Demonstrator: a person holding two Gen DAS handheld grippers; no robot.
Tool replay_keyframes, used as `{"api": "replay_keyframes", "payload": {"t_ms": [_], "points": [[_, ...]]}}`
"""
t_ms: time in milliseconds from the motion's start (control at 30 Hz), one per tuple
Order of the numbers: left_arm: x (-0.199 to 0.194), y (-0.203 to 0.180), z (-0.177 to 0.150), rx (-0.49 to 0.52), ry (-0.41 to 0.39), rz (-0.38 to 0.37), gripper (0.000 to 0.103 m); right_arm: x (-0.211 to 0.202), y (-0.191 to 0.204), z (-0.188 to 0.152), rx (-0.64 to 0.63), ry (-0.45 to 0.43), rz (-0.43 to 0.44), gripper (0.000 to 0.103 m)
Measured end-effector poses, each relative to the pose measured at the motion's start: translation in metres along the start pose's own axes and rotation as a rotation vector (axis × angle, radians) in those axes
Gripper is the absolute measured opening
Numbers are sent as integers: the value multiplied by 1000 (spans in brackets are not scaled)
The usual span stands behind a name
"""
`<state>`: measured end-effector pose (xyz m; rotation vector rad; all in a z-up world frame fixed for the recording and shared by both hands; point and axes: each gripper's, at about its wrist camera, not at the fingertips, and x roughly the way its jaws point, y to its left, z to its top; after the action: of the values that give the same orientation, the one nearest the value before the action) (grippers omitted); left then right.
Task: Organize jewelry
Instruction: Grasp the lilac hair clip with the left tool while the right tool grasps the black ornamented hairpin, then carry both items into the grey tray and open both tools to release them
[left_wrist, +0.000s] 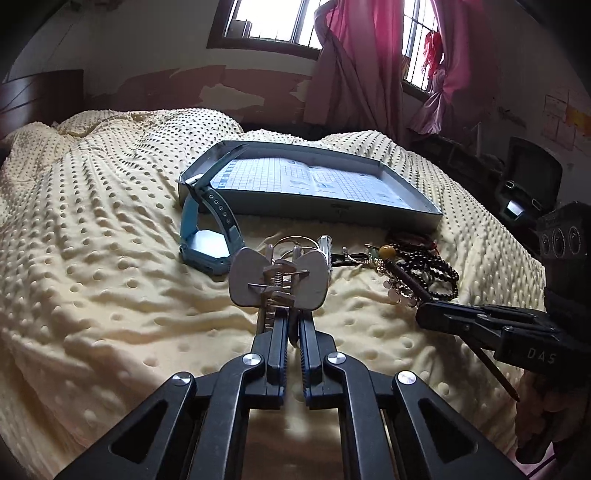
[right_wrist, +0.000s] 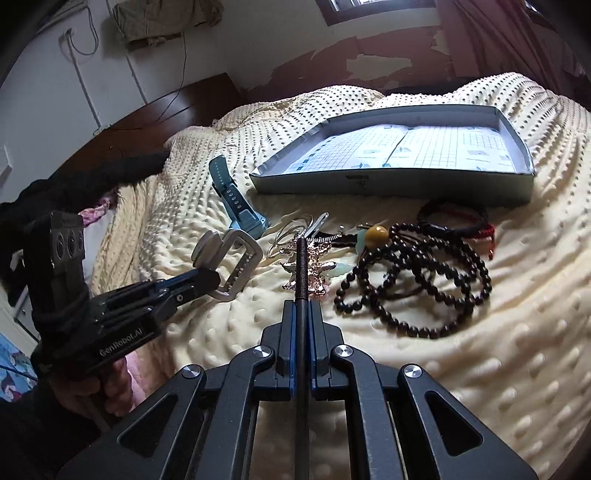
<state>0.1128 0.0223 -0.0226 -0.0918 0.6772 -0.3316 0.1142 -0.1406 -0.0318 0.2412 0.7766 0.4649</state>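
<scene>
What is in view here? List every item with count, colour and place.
Bedspread: one, cream, dimpled, under everything.
Tray: one, grey-blue, grid paper inside, behind the jewelry.
Watch: one, blue, strap leaning on the tray's left corner.
Beads: dark brown strands, count unclear, right of the pile.
Yellow bead: one, at the strands' top.
Cord bracelets: black and red, count unclear, before the tray.
Pink-gold trinkets: tangled, count unclear, pile centre.
Wire rings: silver, count unclear, beside the watch.
Curtain: pink, at the window.
Clamp: one, silver, in the left gripper.
Stick: one, dark, in the right gripper.
</scene>
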Motion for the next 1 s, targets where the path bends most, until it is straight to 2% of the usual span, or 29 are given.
{"api": "replay_keyframes", "payload": {"t_ms": [200, 333, 467, 567, 800, 900, 1000], "points": [[-12, -8, -9, -25, -37, -7, 4, -11, -5, -11, 31, -28, 11, 5], [-21, -6, -9, -81, -53, -42, 4, -21, -5, -17, 40, -61, 31, 5], [-27, -1, 3, -148, -54, -99, 4, -34, -4, -18, 28, -105, 54, 5], [-32, -2, 15, -163, -60, -131, 4, -46, -4, -10, 30, -145, 72, 5], [-30, -14, 64, -118, -107, -172, 4, -69, -14, 29, 9, -221, 77, 5], [-14, -20, 93, -102, -129, -173, 4, -70, -23, 59, -2, -233, 26, 5], [16, -24, 117, -104, -114, -171, 4, -62, -36, 91, 3, -232, -18, 5]]}}
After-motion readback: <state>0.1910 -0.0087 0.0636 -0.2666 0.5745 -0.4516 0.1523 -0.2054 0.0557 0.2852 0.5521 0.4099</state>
